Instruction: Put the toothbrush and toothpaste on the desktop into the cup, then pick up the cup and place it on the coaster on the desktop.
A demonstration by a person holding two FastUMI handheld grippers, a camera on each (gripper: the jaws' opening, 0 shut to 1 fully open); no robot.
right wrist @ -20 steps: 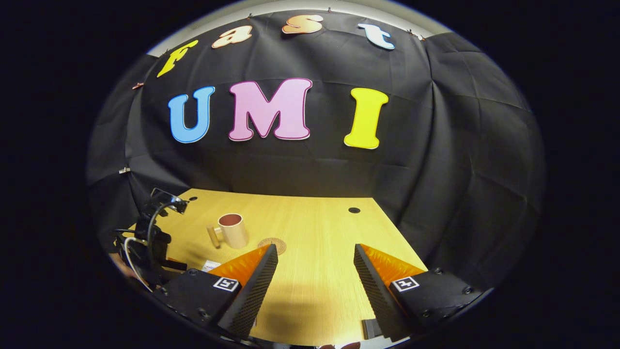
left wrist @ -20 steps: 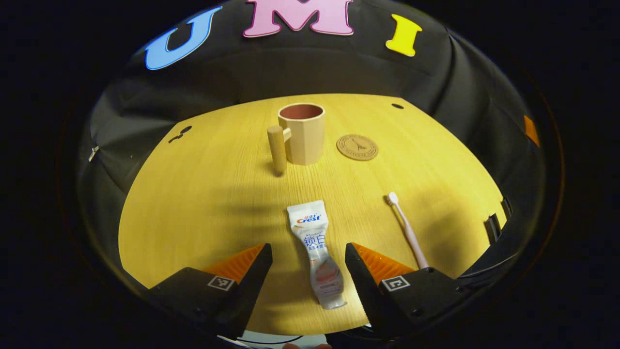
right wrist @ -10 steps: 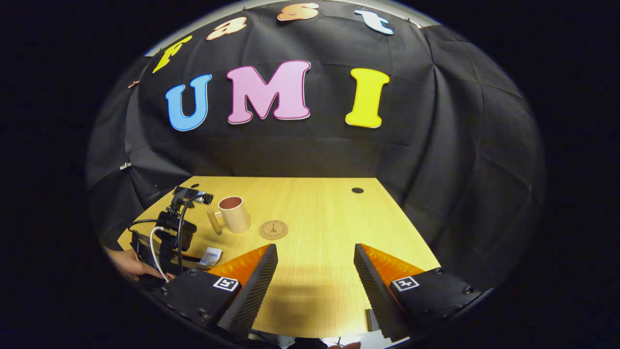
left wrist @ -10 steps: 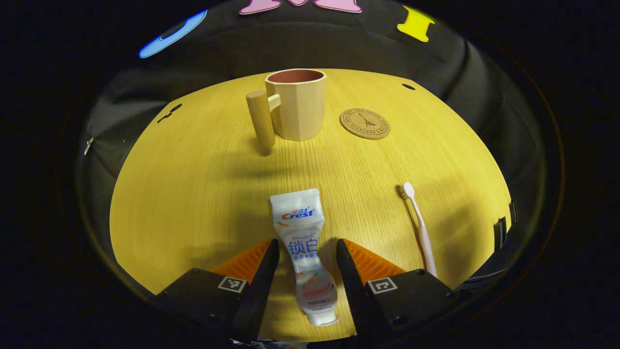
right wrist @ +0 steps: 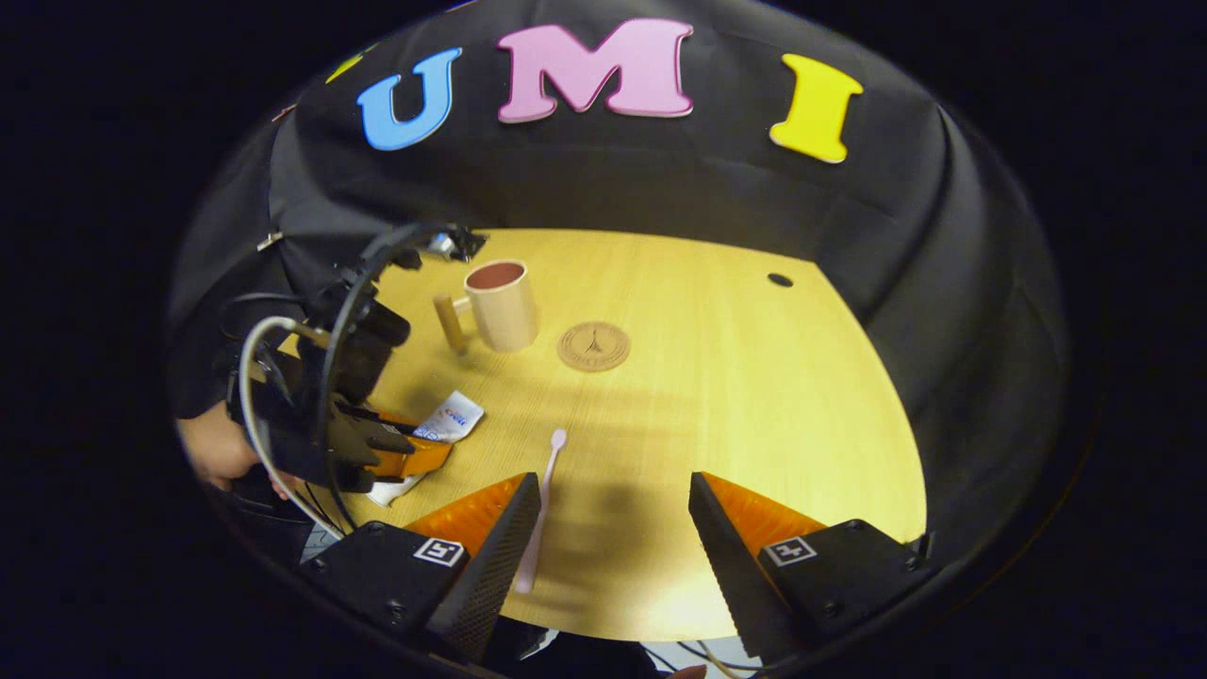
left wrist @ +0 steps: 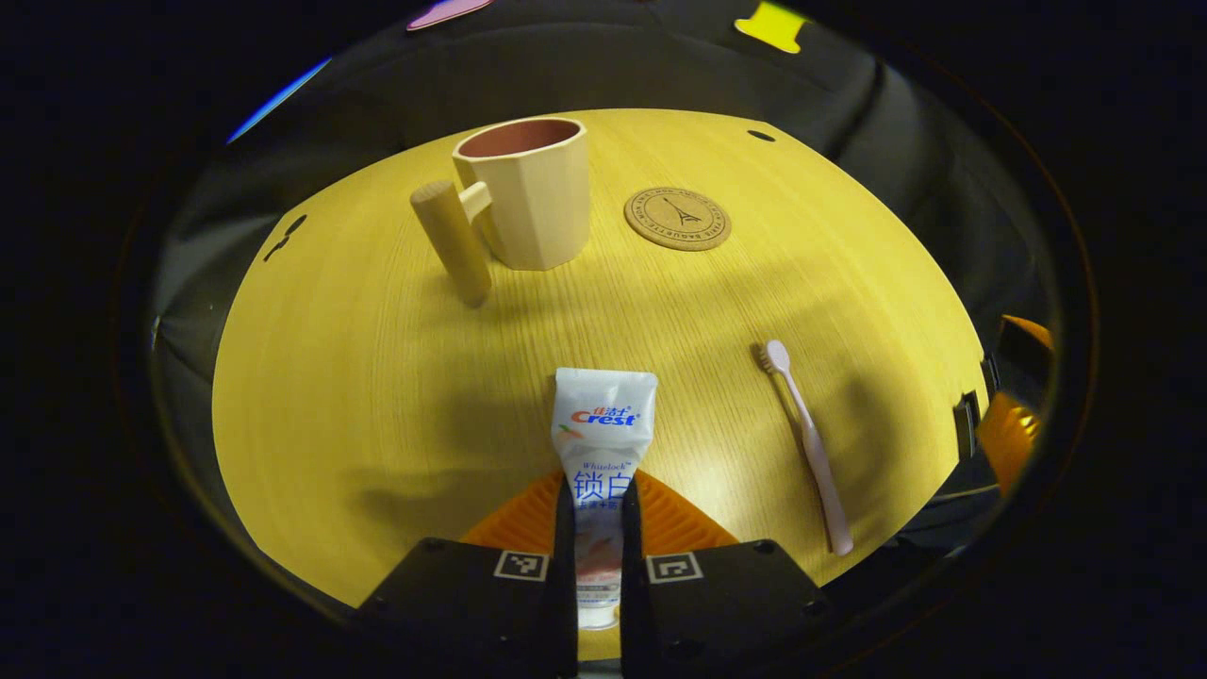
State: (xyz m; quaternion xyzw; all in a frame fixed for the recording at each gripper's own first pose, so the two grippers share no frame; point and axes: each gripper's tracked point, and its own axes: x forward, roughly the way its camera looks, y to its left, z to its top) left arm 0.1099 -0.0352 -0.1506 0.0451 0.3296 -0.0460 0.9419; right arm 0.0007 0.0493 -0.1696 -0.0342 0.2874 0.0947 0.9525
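left gripper [left wrist: 597, 528] clenched on the toothpaste [left wrist: 601, 443], lying on the counter [left wrist: 377, 396]; right gripper [right wrist: 613, 528] released above the toothbrush [right wrist: 542, 509]. cup [left wrist: 528, 193] empty, coaster [left wrist: 677, 218] bare: all steps remain.

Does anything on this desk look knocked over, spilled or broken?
Nothing stands out. The cup stands upright, the coaster lies flat beside it, and the toothbrush lies flat on the desk. The toothpaste is pinched in the left tongs, apparently on purpose.
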